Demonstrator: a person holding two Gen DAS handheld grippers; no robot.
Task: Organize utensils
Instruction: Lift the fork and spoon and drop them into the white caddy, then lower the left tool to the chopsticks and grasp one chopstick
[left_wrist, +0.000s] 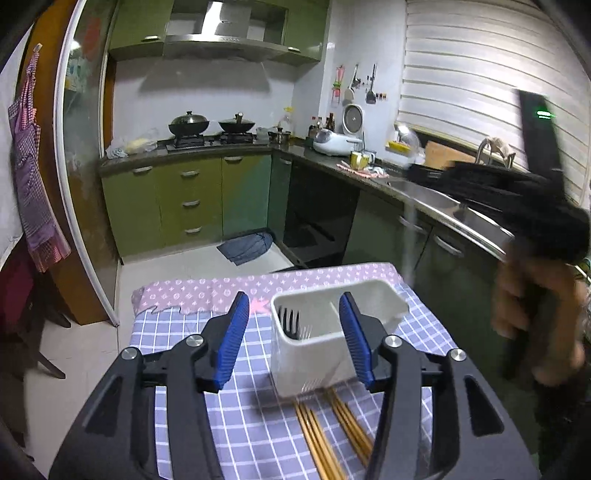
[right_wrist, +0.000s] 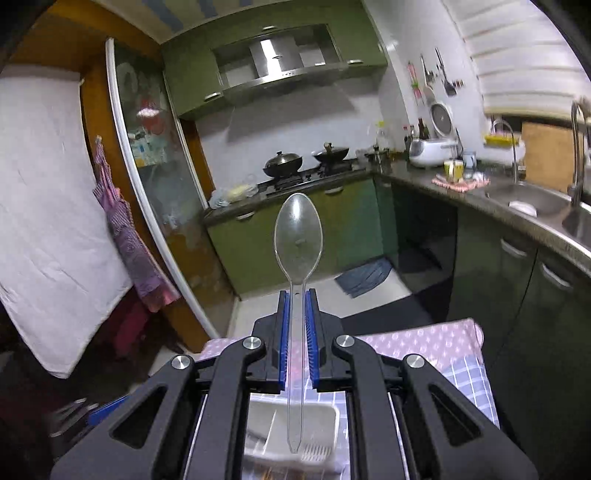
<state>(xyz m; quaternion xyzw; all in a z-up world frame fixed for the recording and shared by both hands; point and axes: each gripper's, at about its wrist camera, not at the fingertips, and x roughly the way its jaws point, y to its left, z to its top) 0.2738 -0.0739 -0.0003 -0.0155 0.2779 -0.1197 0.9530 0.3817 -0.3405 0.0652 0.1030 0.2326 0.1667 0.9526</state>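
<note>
The bench (left_wrist: 177, 332) in front of me wears a blue checked cloth over a lilac patterned one. On it stands the white utensil caddy (left_wrist: 314, 354), upright, with a black fork (left_wrist: 289, 320) already standing in its near compartment. Wooden chopsticks (left_wrist: 321, 435) lie flat on the cloth just in front of the caddy, some touching its base.

My left hand-held gripper (left_wrist: 295, 336) is released and empty; its blue pads stand apart on either side of the caddy's near corner without touching it. My right hand-held gripper (right_wrist: 297, 332) is clenched on the handle of a clear plastic spoon (right_wrist: 298, 236), bowl pointing forward and upward, handle tip hanging back over the caddy (right_wrist: 325, 424) below.

I judge the step is dropping the spoon in. To do it well I should tip it handle-down, line the tip up over a free compartment, lower it clear of the fork, and let go only once it is inside; the left could steady the light caddy.

I can read no brand or writing anywhere.
</note>
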